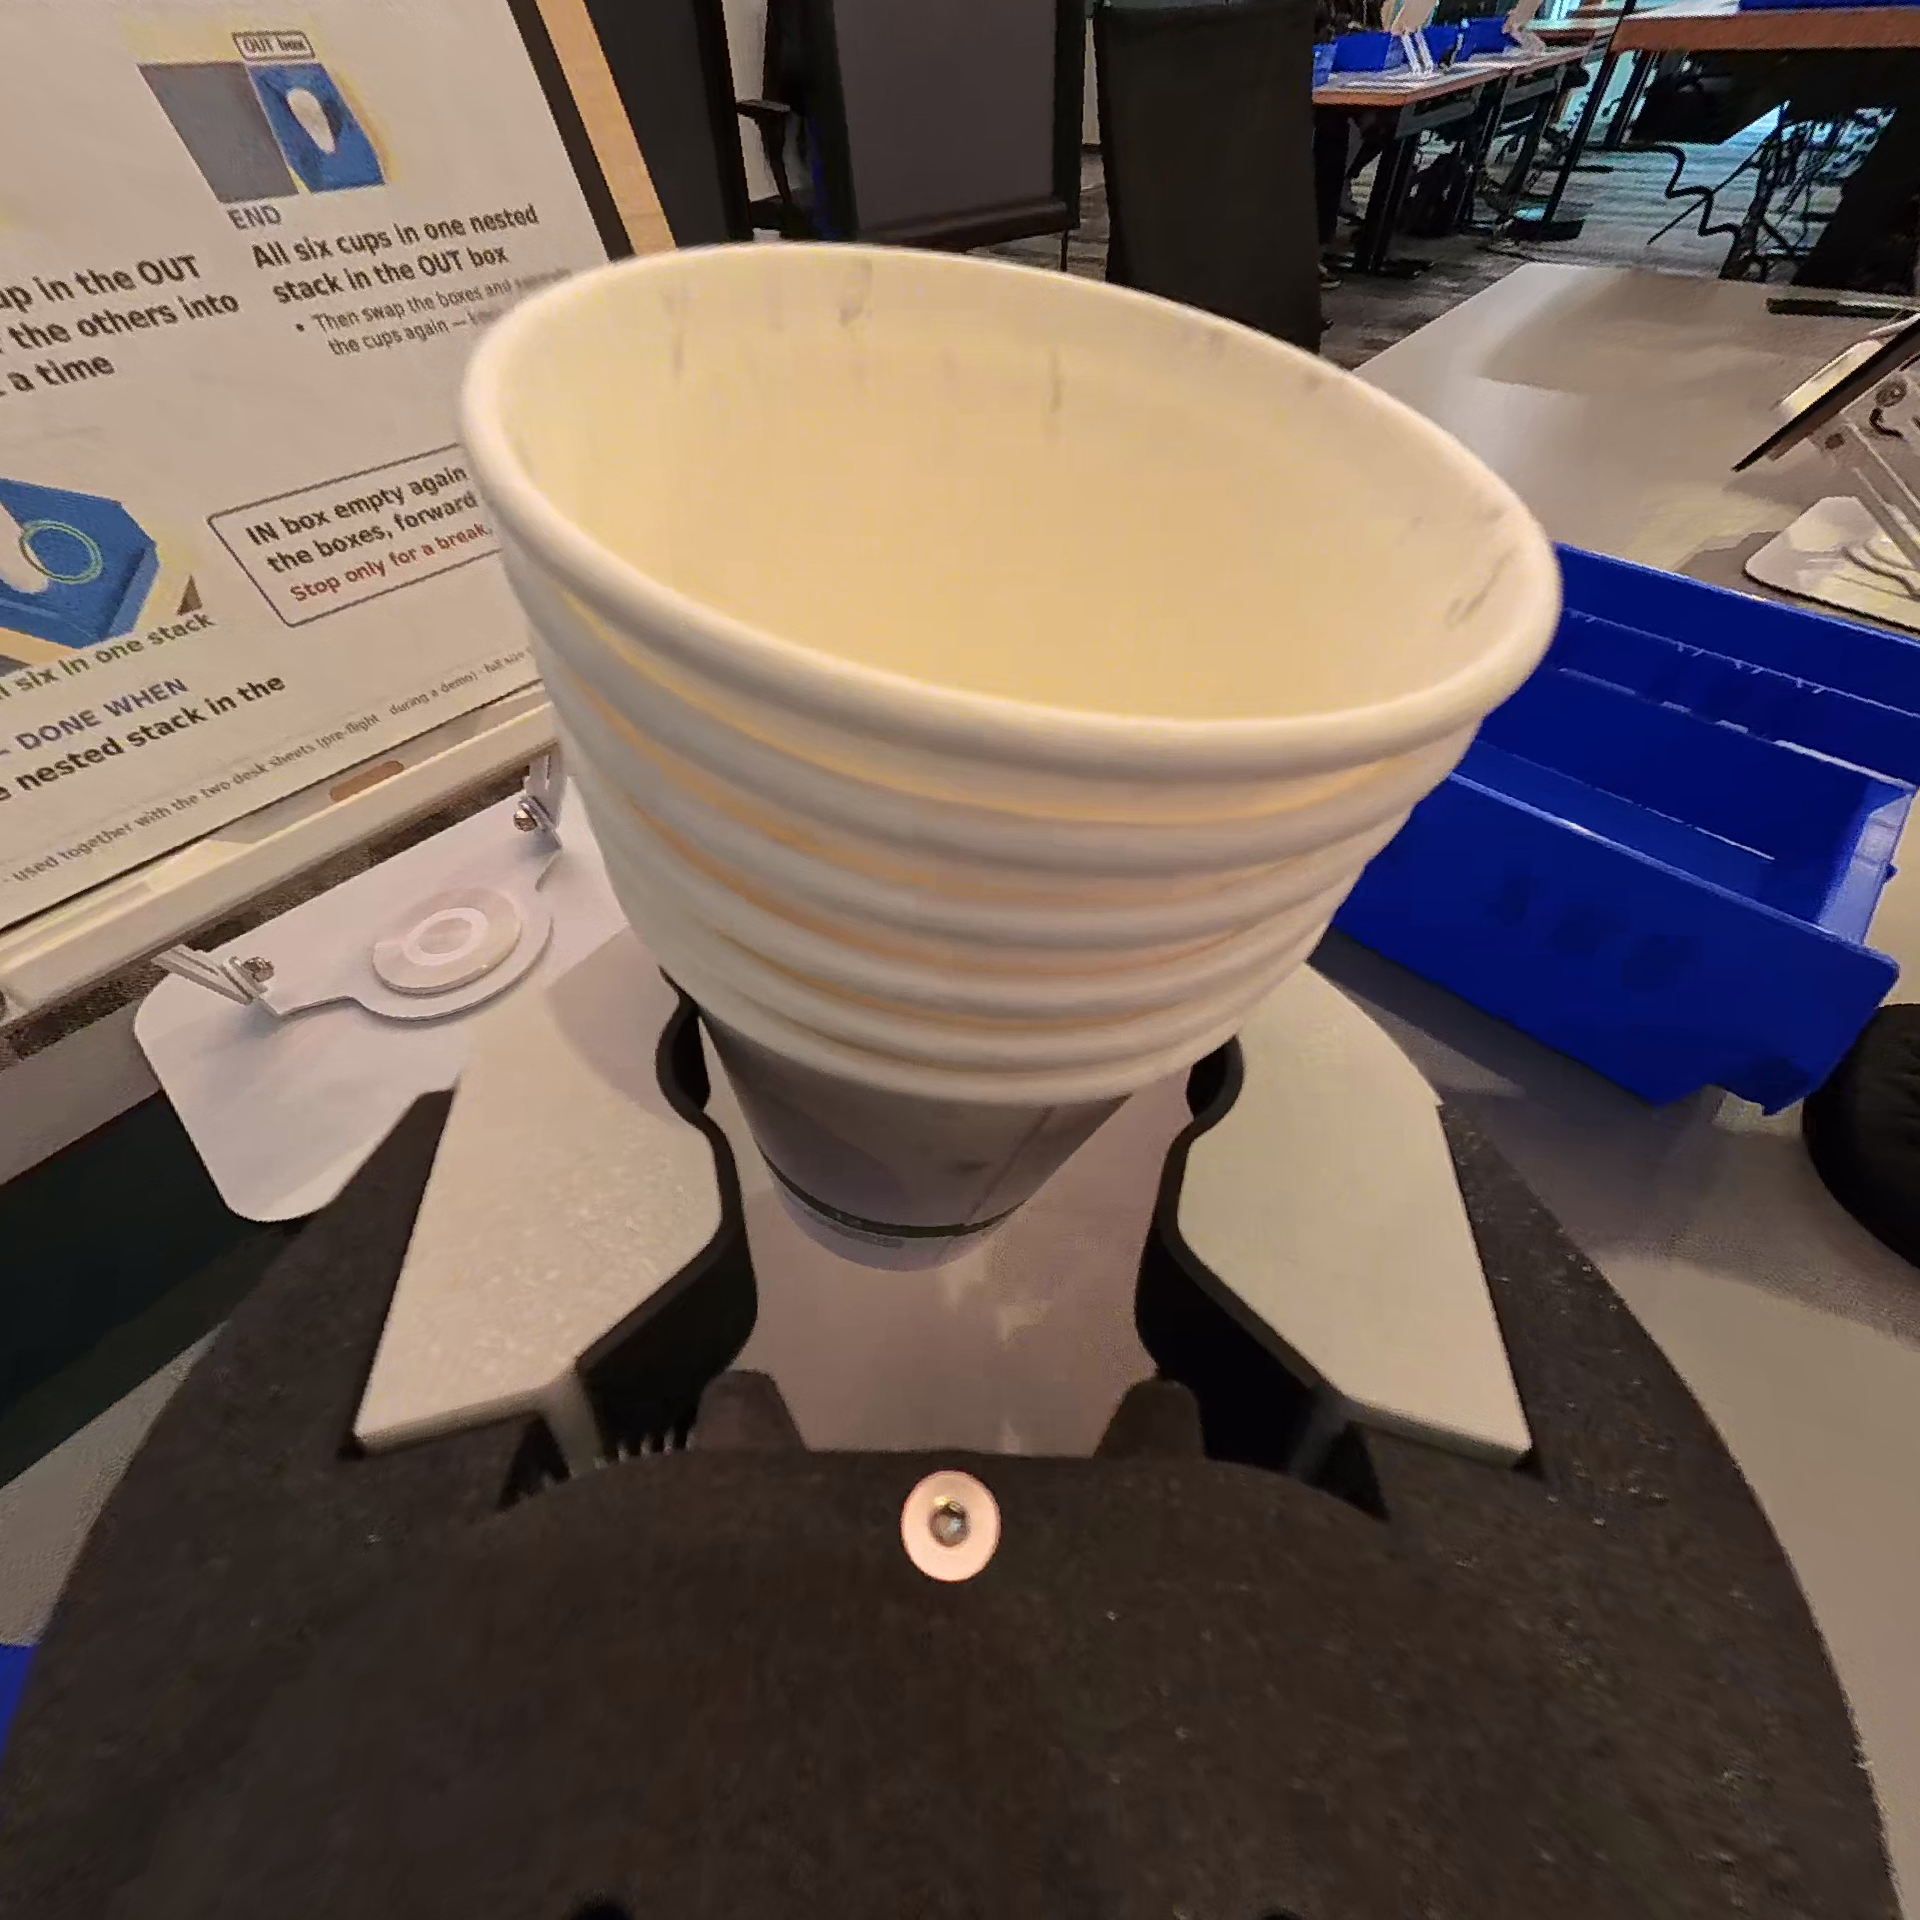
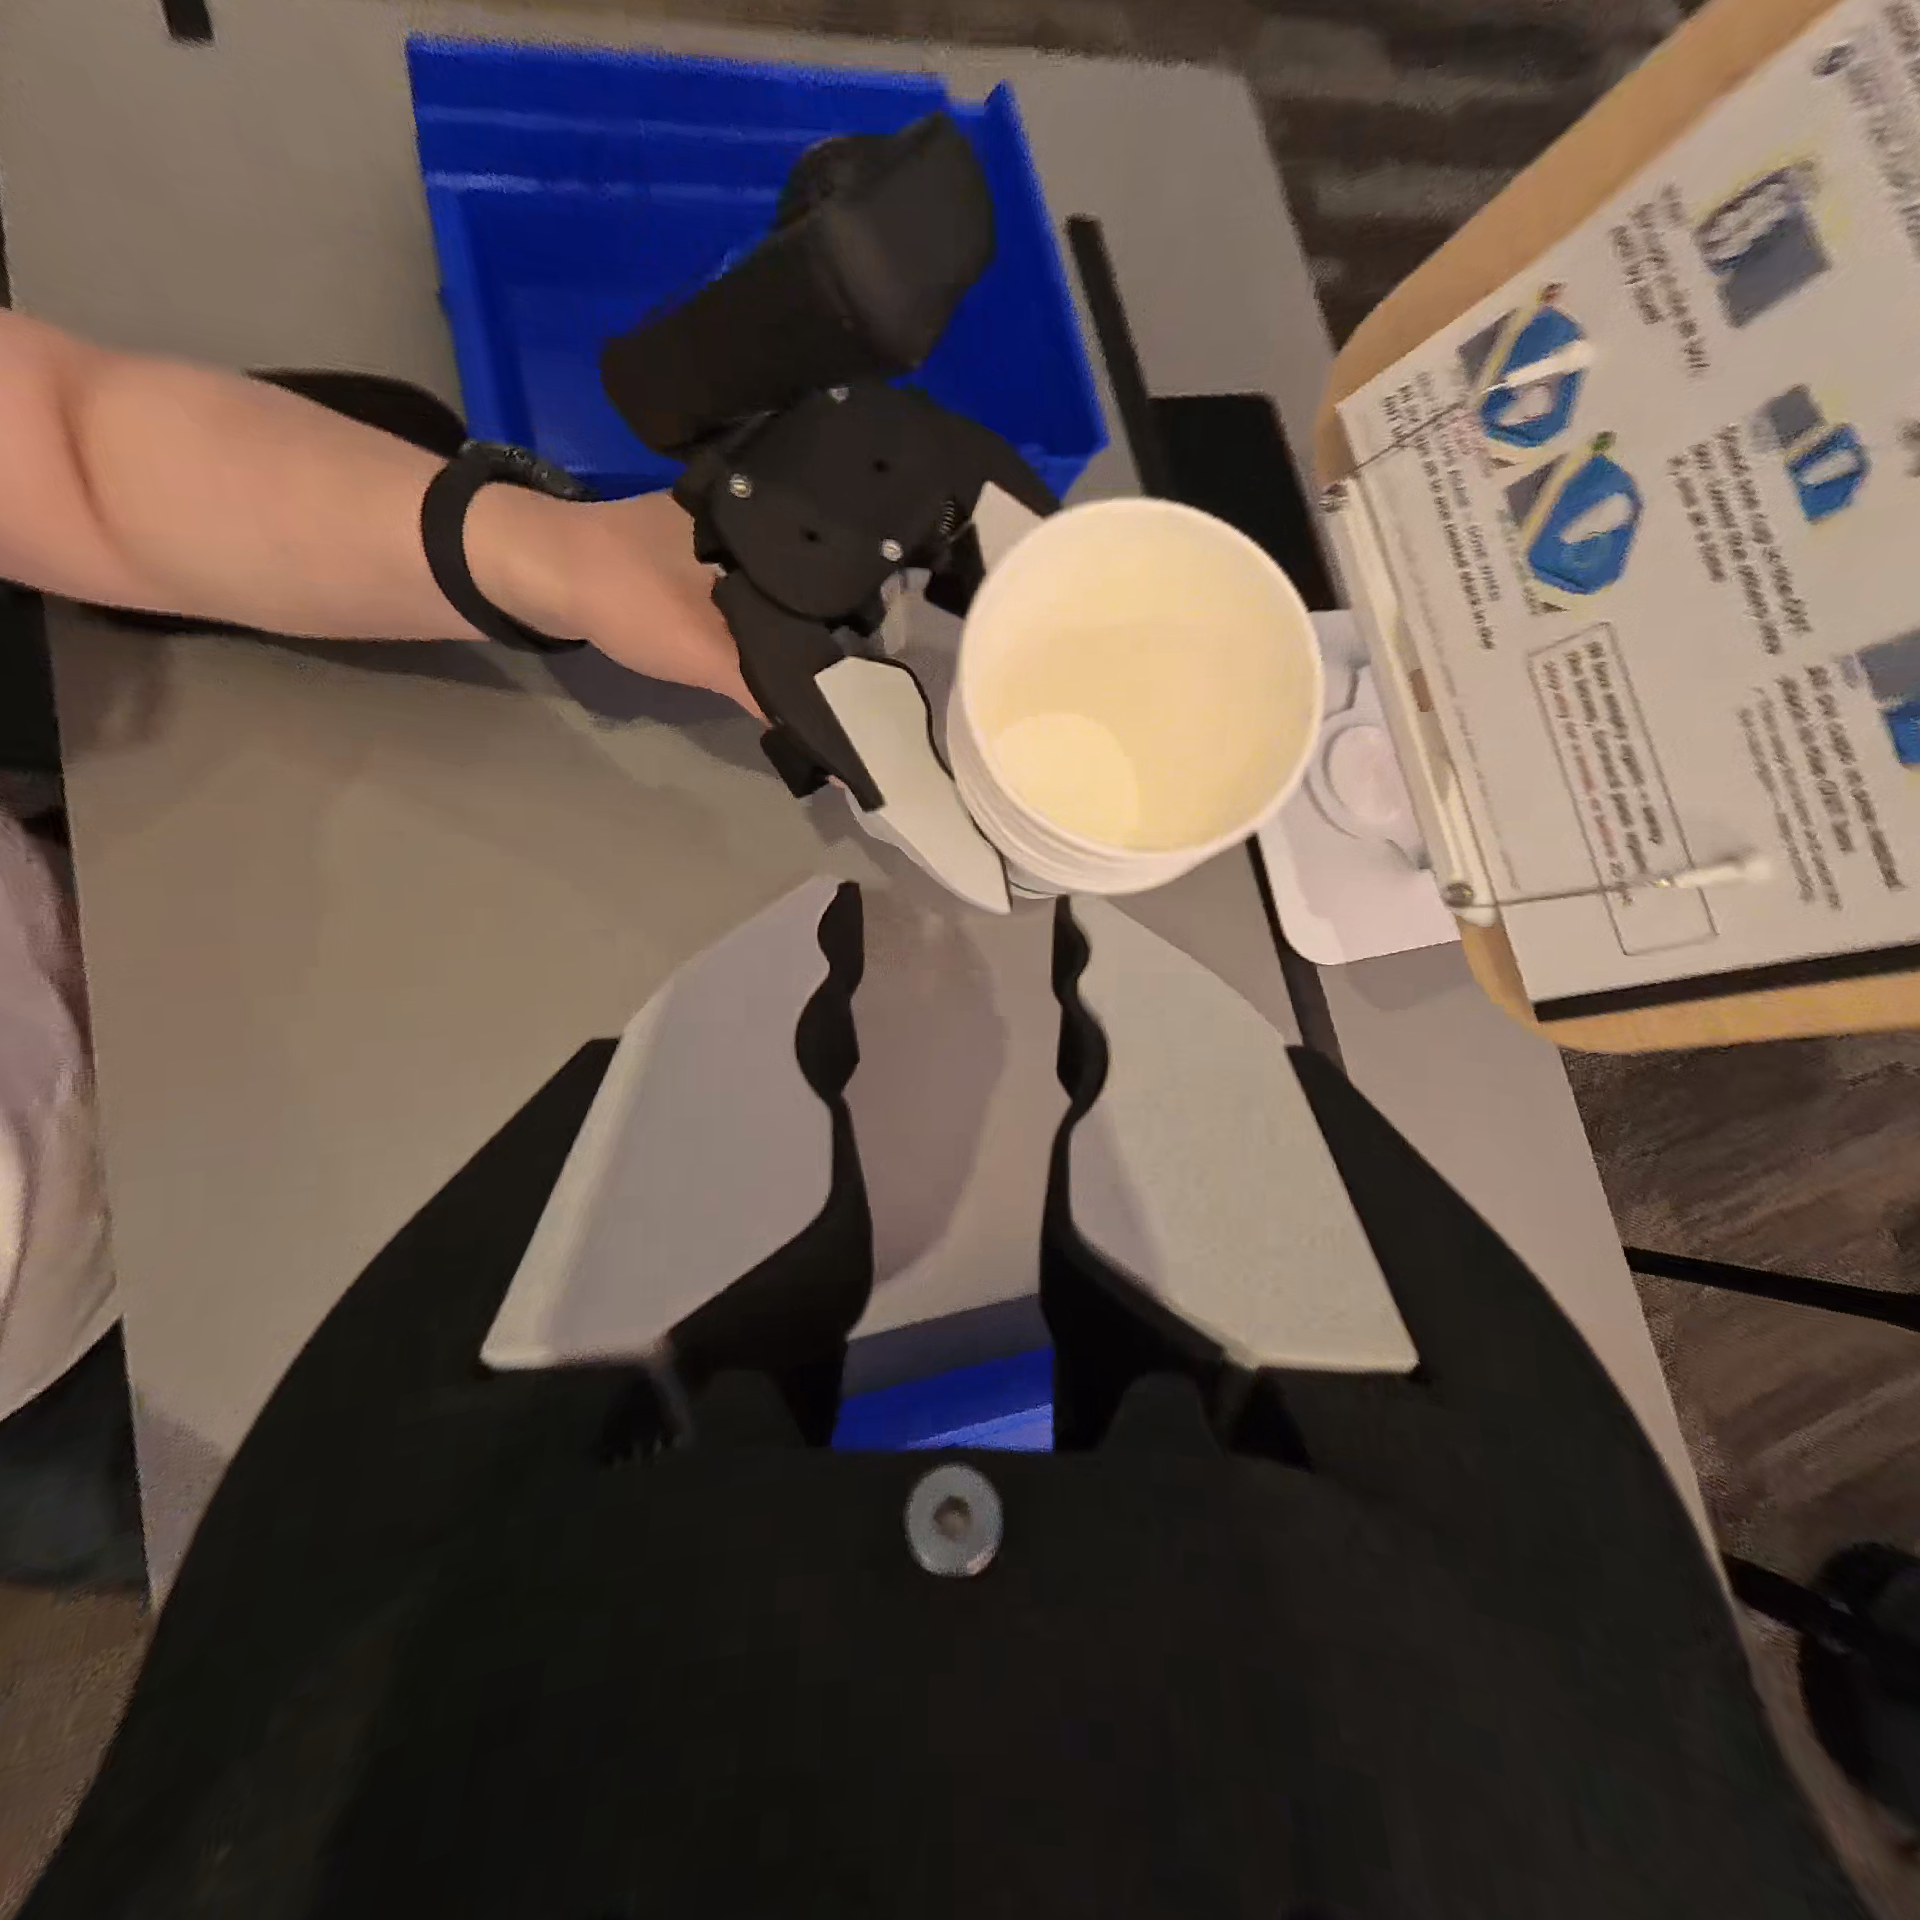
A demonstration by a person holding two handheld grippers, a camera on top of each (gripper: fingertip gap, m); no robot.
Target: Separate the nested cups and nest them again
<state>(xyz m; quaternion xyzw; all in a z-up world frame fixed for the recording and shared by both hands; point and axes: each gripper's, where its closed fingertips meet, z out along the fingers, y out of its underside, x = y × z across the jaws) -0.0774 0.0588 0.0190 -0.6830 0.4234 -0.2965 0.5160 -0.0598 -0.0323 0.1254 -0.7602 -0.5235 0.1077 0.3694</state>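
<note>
The left gripper [image 1: 951, 1122] squeezes the stack of cups [image 1: 997, 665] low down, near its dark bottom, and holds it up over the gray table [image 1: 1621, 395] — tipped, with its mouth open. The right gripper [image 2: 956, 935] holds nothing; its fingers stand a little apart, just below the stack. A blue bin [image 1: 1662, 831] sits on the table, right of the stack, and a paper sign [image 1: 208, 468] stands to its left.

Grey worktop [image 2: 312, 935] carries a blue bin [image 2: 644, 208], a white stand base [image 1: 312, 1039] and the propped instruction board [image 1: 260, 468].
</note>
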